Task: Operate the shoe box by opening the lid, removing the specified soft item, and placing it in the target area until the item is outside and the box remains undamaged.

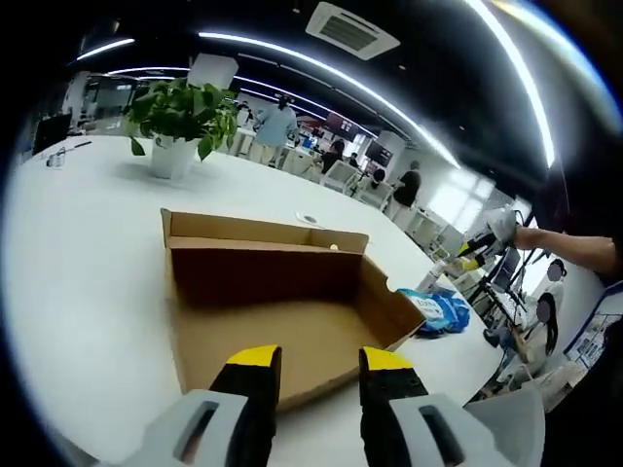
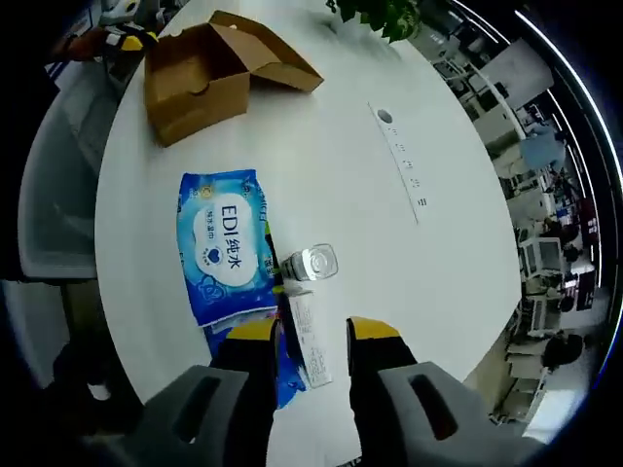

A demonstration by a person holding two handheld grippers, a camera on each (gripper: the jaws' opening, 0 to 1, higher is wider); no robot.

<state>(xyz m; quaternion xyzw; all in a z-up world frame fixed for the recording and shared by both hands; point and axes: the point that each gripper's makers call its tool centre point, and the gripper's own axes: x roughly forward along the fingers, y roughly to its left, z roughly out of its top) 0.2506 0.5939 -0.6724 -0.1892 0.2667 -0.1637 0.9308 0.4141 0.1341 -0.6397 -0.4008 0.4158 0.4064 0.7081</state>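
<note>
We hold the left gripper (image 1: 319, 365) over the near edge of the shoe box (image 1: 282, 311), jaws apart and empty — the lid is already folded back and the inside looks bare. The soft item, a blue wipes pack (image 2: 222, 248), lies flat on the white table (image 2: 341, 146), well clear of the box. Our right gripper (image 2: 304, 336) hovers above the pack's near end, jaws parted, beside a small clear bottle (image 2: 310, 263) — likely just releasing it.
</note>
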